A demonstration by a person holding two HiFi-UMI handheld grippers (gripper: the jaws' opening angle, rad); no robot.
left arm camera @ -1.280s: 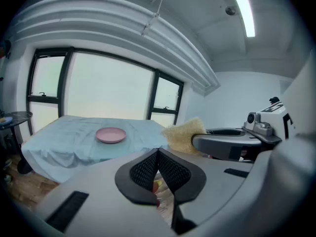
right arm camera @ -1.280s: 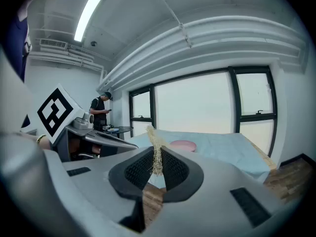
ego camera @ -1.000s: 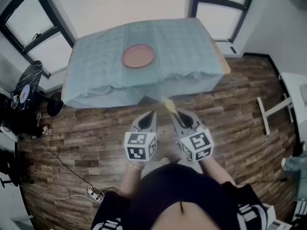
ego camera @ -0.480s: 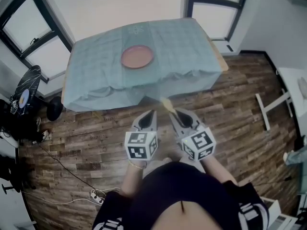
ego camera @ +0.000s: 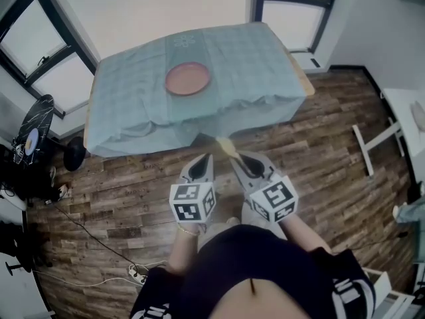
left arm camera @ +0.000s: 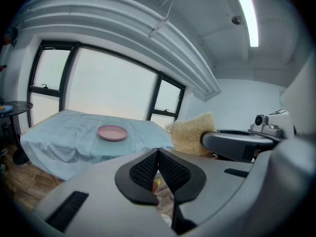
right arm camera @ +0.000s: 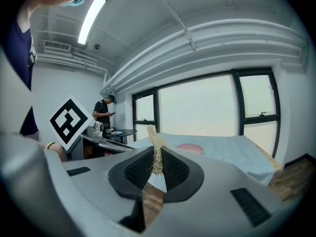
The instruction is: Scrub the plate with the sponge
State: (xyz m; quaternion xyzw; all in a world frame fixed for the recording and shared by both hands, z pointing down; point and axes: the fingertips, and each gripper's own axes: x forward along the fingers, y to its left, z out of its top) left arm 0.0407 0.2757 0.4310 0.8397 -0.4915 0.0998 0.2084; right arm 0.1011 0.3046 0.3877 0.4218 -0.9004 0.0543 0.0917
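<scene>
Your right gripper (ego camera: pixel 236 159) pinches the yellow sponge (ego camera: pixel 226 145) by a thin edge, so scrubbing pressure could pull it free. Your left gripper (ego camera: pixel 203 159) is closed on nothing, and the pink plate (ego camera: pixel 187 78) lies unheld on the cloth-covered table (ego camera: pixel 265 65), well ahead of you — it may skid.

The right tool (ego camera: pixel 234 157) grips a yellow sponge (ego camera: pixel 225 145), well apart from the pink plate (ego camera: pixel 187 78).
</scene>
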